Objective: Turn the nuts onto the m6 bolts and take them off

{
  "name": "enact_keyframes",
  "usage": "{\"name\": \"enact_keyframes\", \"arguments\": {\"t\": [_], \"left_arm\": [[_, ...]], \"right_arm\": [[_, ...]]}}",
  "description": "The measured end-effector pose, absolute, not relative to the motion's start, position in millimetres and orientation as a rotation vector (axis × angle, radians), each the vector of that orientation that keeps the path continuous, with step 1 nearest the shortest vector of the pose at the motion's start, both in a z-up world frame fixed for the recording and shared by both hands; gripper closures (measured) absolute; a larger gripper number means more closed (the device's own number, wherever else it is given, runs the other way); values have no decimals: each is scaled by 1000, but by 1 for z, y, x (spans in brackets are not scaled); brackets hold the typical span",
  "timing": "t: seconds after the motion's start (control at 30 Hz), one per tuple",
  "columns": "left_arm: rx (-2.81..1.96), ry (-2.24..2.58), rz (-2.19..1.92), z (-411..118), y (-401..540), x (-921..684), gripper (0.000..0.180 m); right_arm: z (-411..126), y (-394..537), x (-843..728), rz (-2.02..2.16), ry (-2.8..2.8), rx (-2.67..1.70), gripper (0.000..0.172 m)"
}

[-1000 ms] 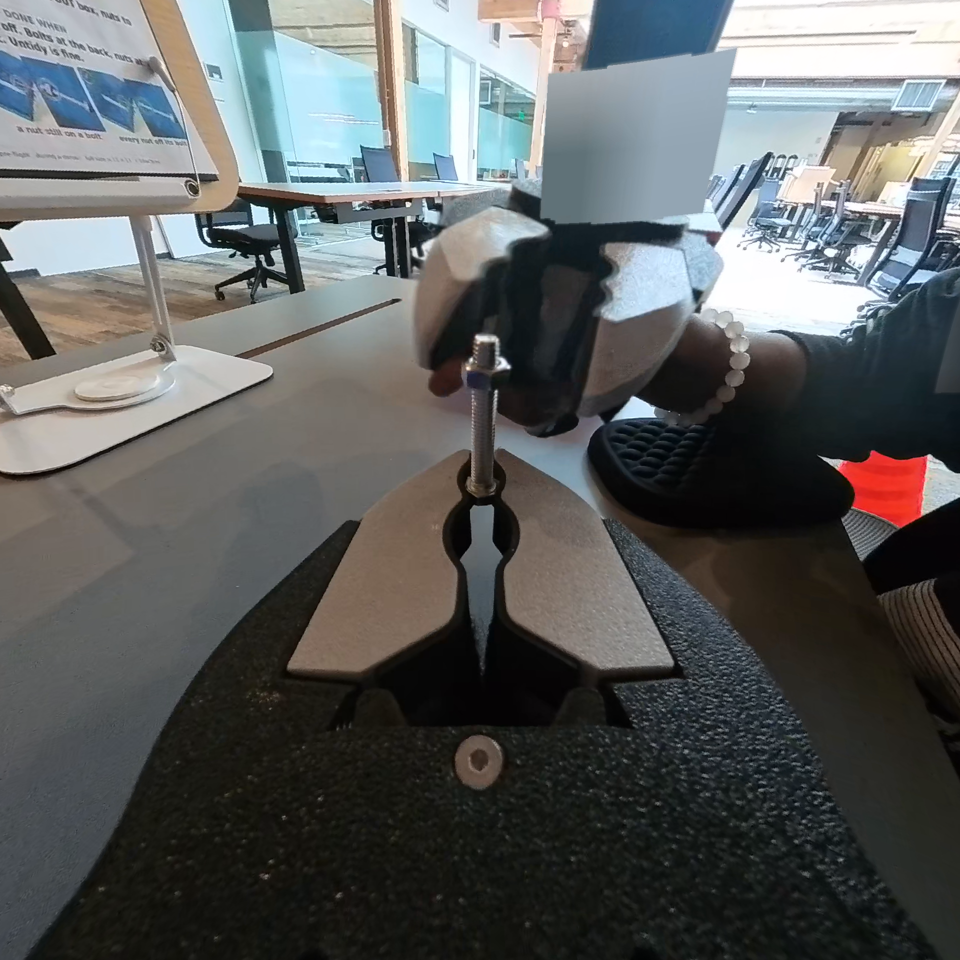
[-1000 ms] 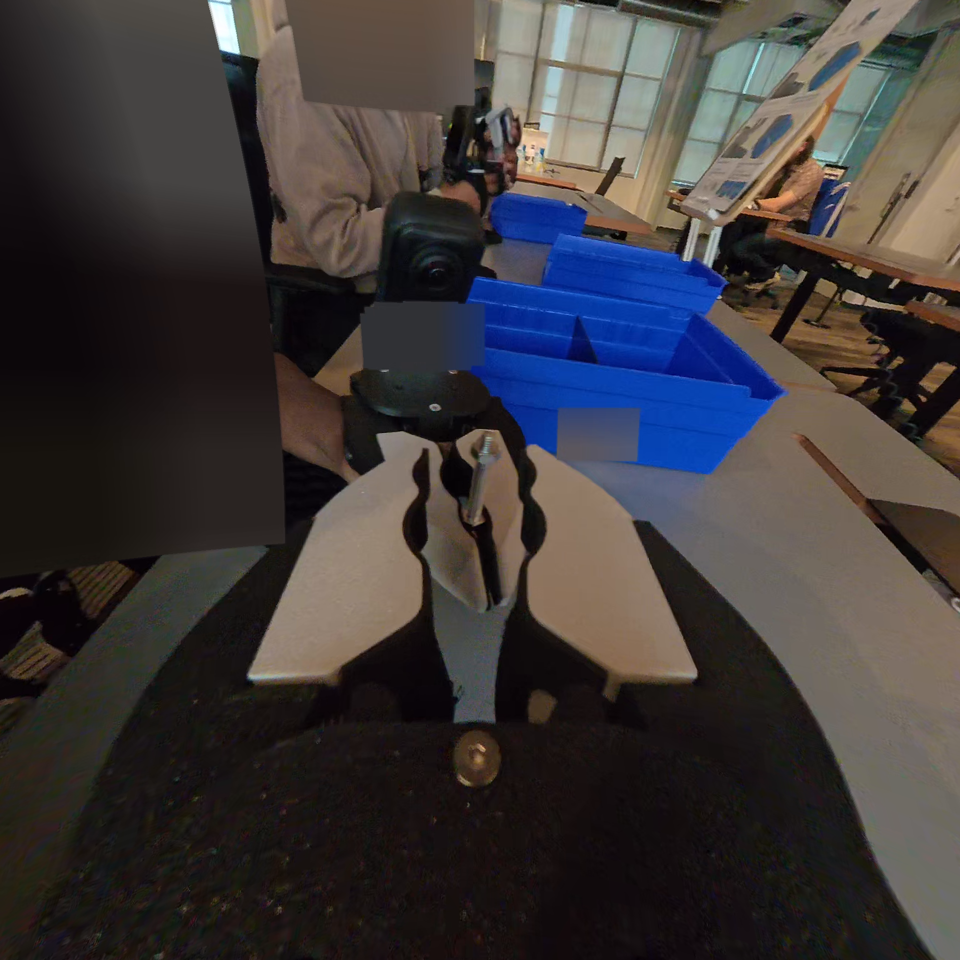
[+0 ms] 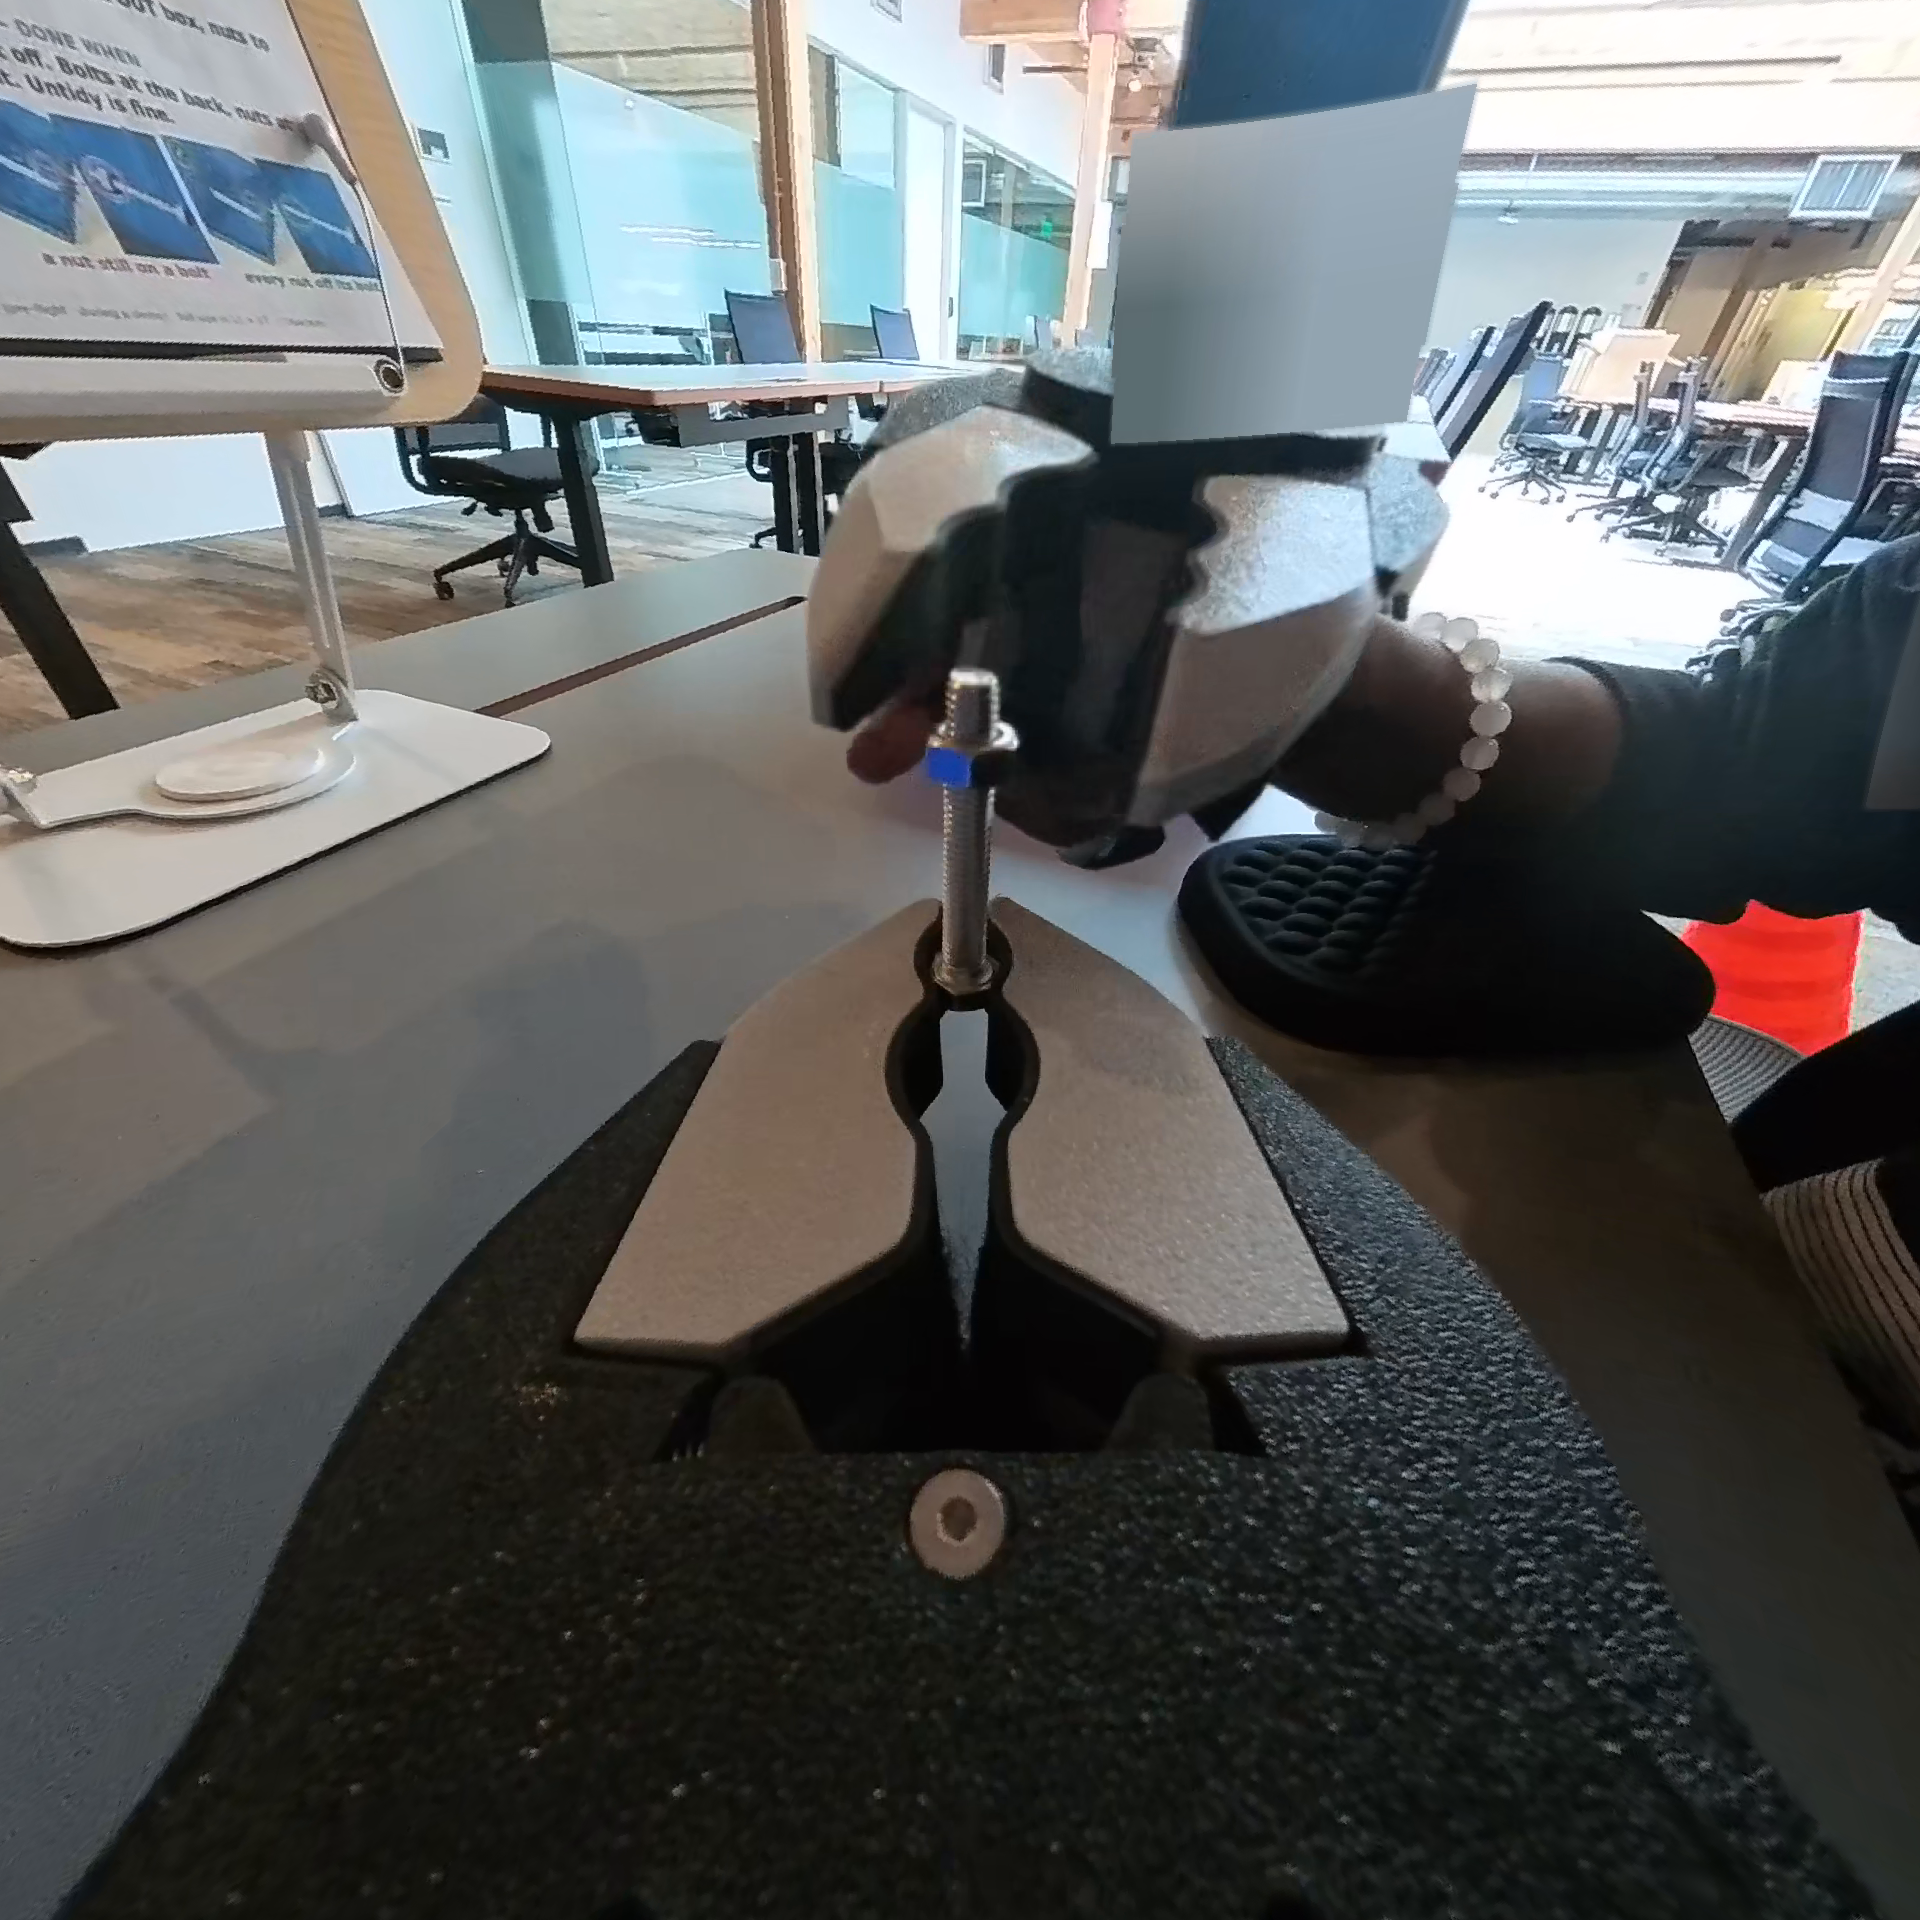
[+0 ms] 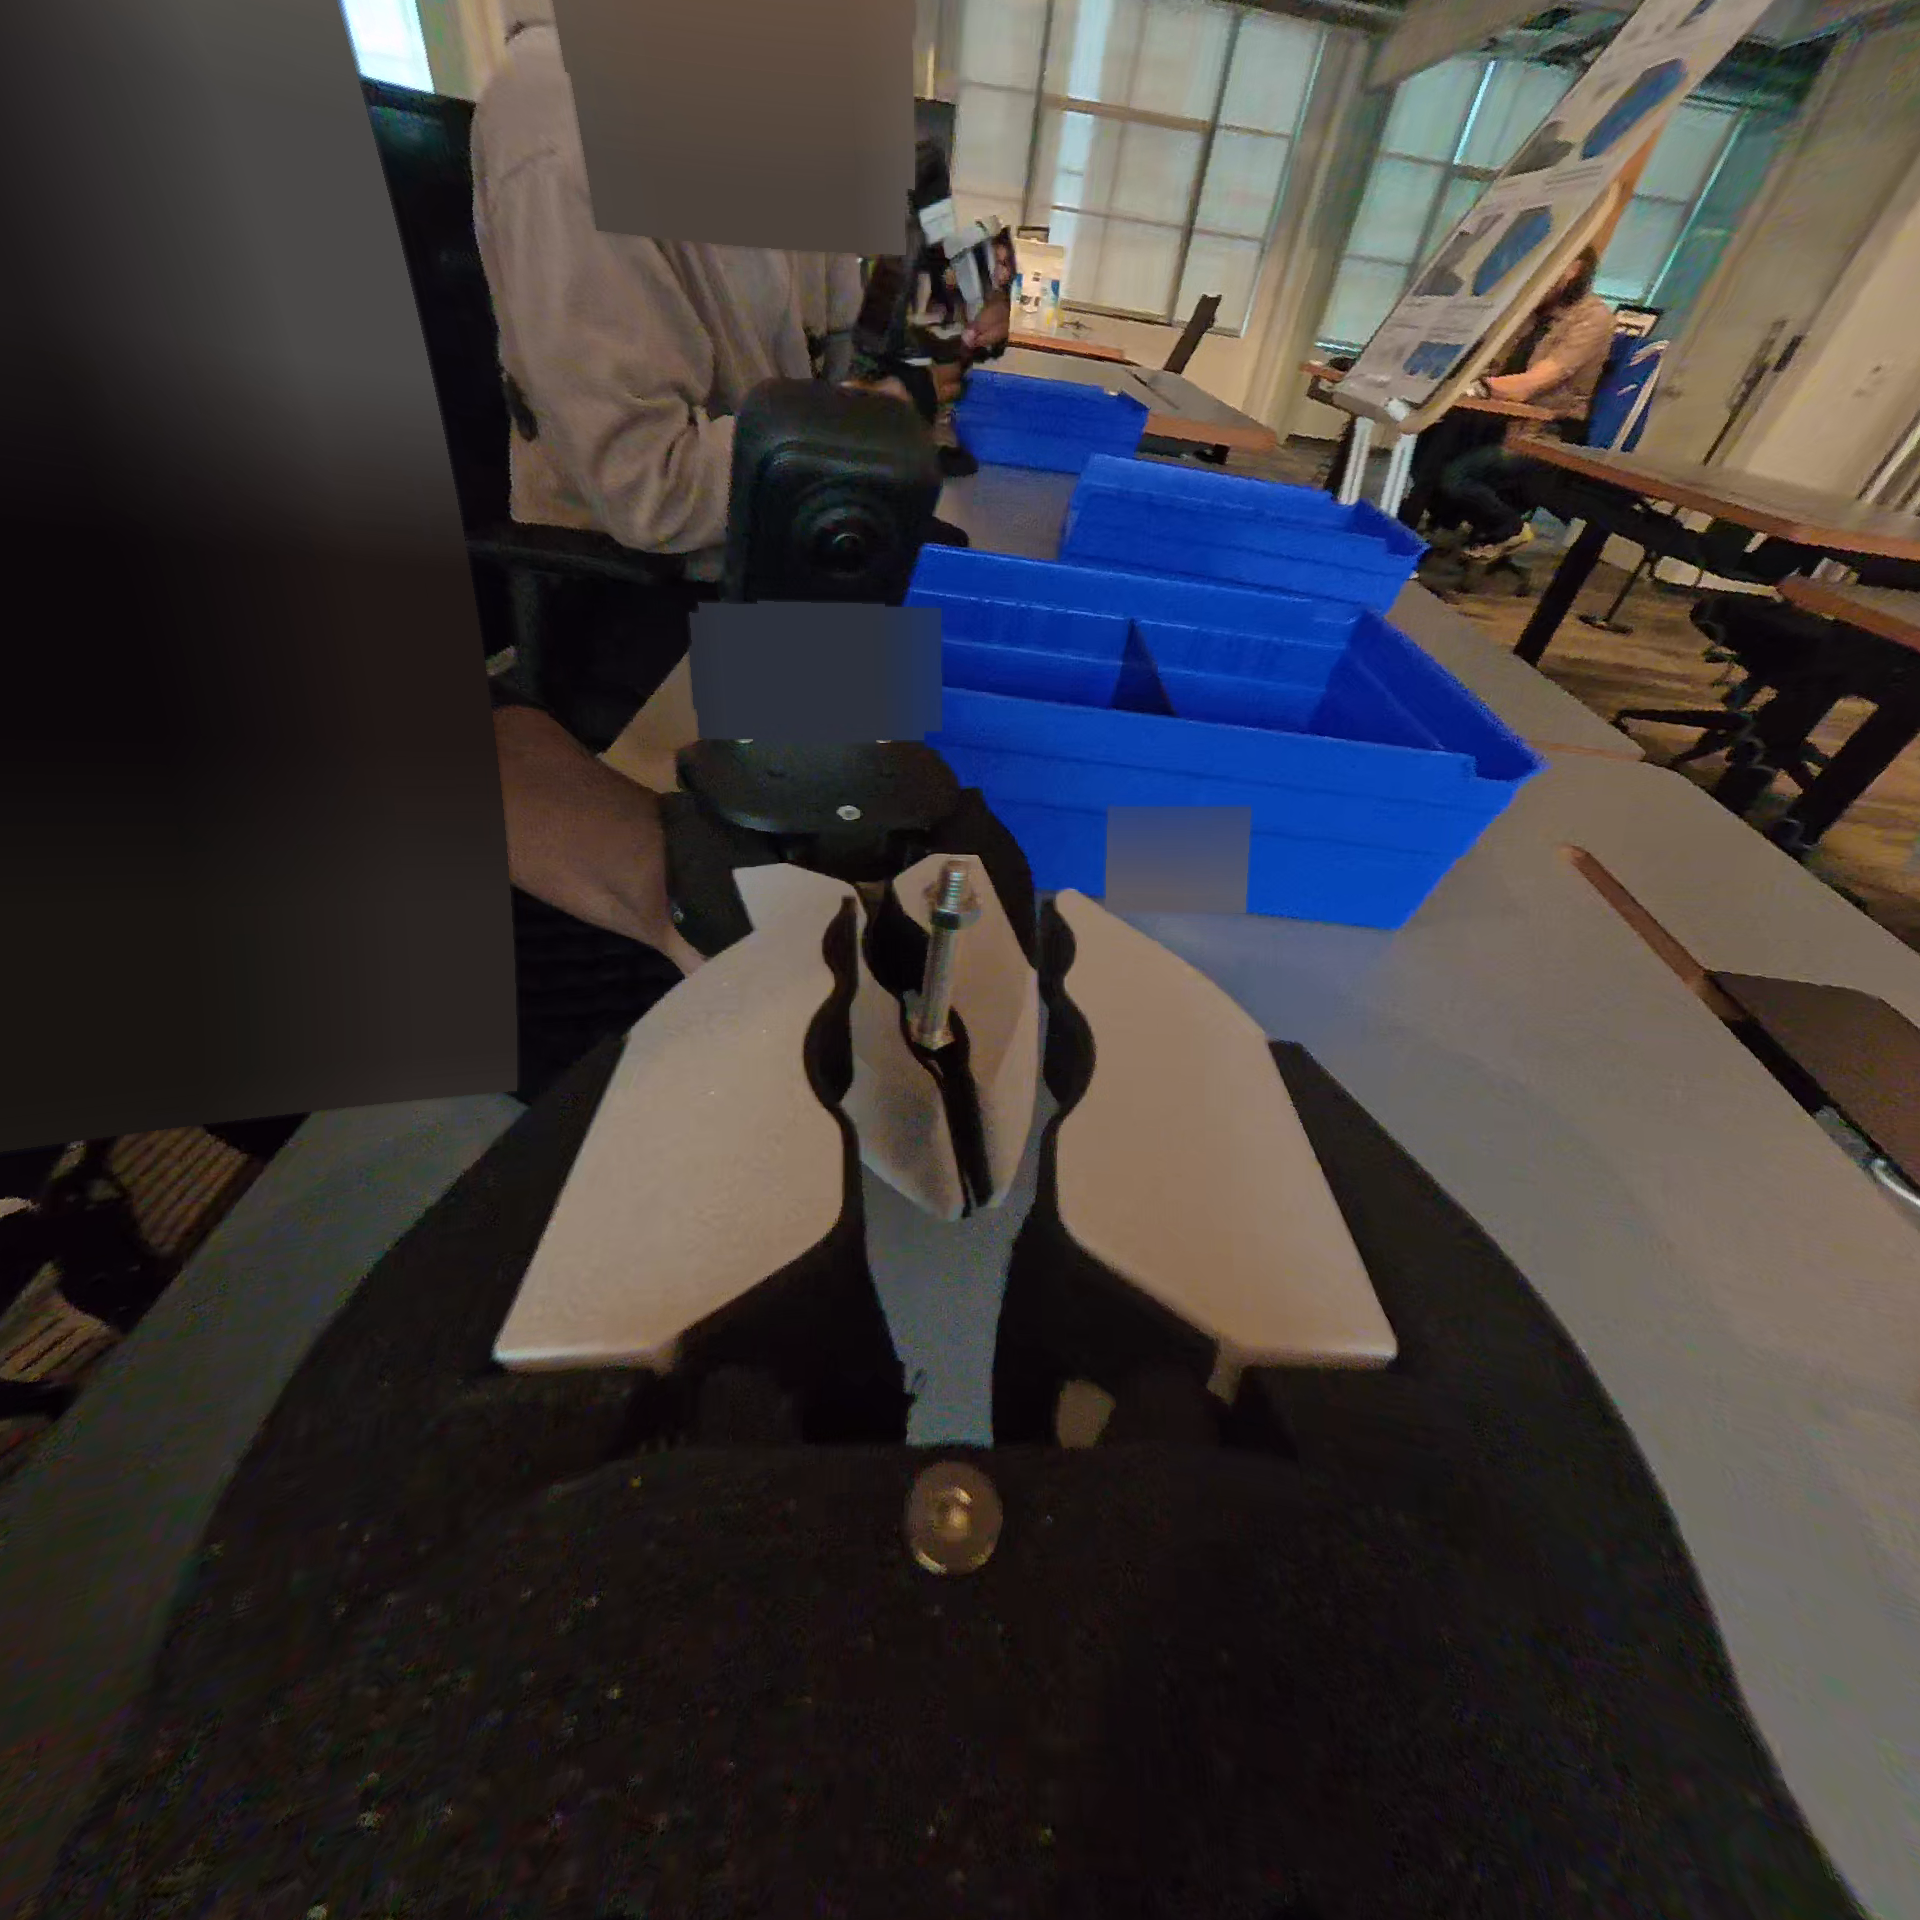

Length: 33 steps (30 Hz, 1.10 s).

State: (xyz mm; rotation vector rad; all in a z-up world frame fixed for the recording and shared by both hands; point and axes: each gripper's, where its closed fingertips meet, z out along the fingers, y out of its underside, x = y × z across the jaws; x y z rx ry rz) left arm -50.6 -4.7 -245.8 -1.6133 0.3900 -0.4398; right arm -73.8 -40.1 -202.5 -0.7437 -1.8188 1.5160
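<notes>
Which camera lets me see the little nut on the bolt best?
The left wrist view: the nut sits near the top of the upright bolt, sharp, with a blue spot showing. The right wrist view shows the same nut smaller and dimmer.

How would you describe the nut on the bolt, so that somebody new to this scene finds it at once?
Start at the left gripper over the grey table; it is shut on the head of an upright silver threaded bolt. Near the bolt's top sits the small silver flanged nut, the only wider collar on the shaft.
</notes>
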Motion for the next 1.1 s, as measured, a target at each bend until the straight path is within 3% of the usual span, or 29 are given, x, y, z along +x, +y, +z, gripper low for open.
{"name": "enact_keyframes", "arguments": {"t": [0.13, 0.23, 0.4, 0.6, 0.83, 1.0, 1.1], "left_arm": [[-1610, 371, -445, -245, -4, -53, 180], [-1610, 374, -447, -245, -4, -53, 180], [-1607, 388, -448, -245, -5, -51, 180], [-1610, 408, -447, -246, -5, -48, 180], [-1599, 436, -471, -244, -7, -44, 177], [-1590, 456, -452, -244, -8, -42, 139], [-1589, 470, -458, -244, -8, -40, 130]], "right_arm": [[-199, -46, -66, 1537, -1855, -690, 166], [-199, -43, -67, 1566, -1849, -729, 166], [-215, -39, -77, 1483, -1873, -793, 148], [-215, -42, -75, 1502, -1873, -776, 166], [-213, -43, -73, 1512, -1882, -780, 167], [-204, -35, -74, 1536, -1821, -794, 167], [-193, -25, -72, 1544, -1768, -808, 167]]}}
